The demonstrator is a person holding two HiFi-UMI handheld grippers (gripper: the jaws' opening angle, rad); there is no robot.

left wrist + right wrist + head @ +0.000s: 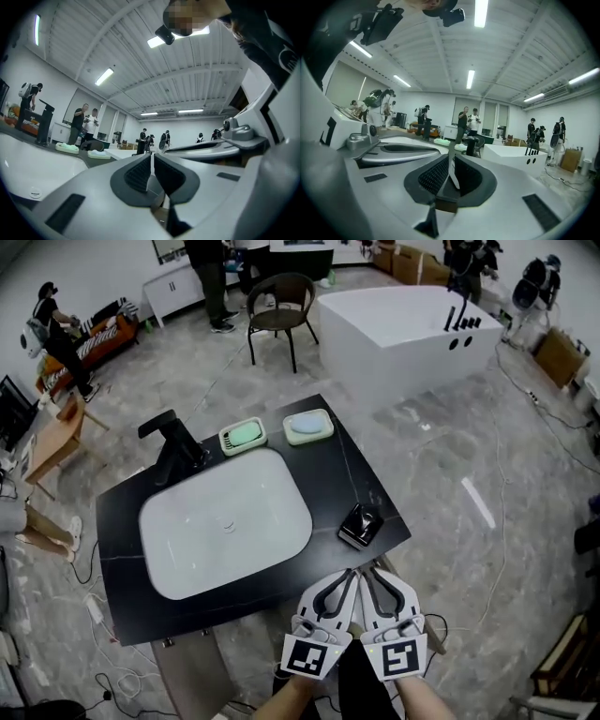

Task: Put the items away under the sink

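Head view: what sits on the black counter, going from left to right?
Black tap → pale dish holding a green bar → pale dish holding a light blue bar → small glossy black device.

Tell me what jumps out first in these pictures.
A white rectangular basin sunk in a black countertop fills the middle of the head view, with a black angular faucet, a mint-green soap dish and a pale blue soap dish along its far side. At the near edge the left claw and right claw hang side by side, both shut and empty, close to a small black glossy gadget.
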